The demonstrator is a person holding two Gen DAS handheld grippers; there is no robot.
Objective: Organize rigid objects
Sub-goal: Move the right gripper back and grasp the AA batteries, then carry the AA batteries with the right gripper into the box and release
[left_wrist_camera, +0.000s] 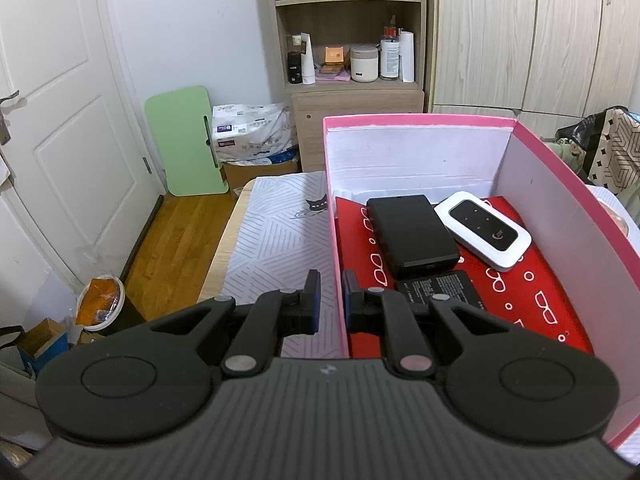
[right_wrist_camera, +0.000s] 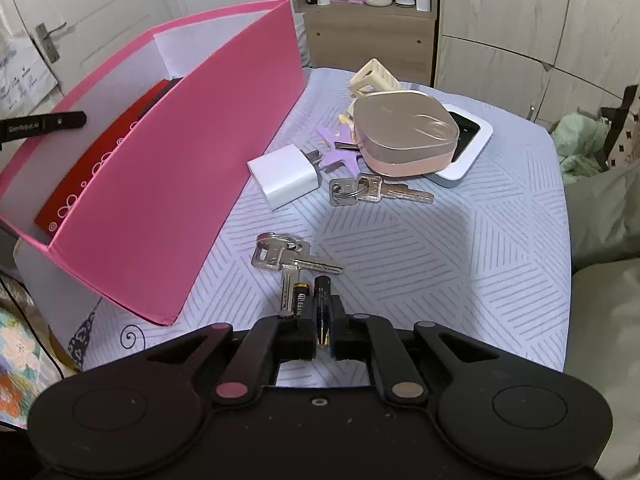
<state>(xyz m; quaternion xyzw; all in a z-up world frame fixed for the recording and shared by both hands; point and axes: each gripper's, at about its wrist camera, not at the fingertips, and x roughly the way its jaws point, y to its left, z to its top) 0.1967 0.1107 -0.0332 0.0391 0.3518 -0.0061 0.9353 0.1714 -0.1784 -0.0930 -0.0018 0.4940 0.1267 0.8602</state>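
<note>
Holding the near wall of the tall pink cardboard box between its two pads, our left gripper is clenched on that edge, one pad outside and one inside. Our right gripper is closed around a slim black cylindrical battery, and a second black-and-gold battery lies just beside it, touching the left finger. No earlier view is given, so we judge only this grip.

The relation that matters is this: the held battery's long axis runs along the gripper's pointing line, away from us, and the box stands to the left of the right gripper, its open top higher than the patterned tablecloth. We think the next move must lift first, then travel left over the pink wall.

Inside the box, a black rectangular device, a white pocket router and a flat dark battery pack lie on the red lining. A silver key bunch lies just ahead of the batteries.
</note>
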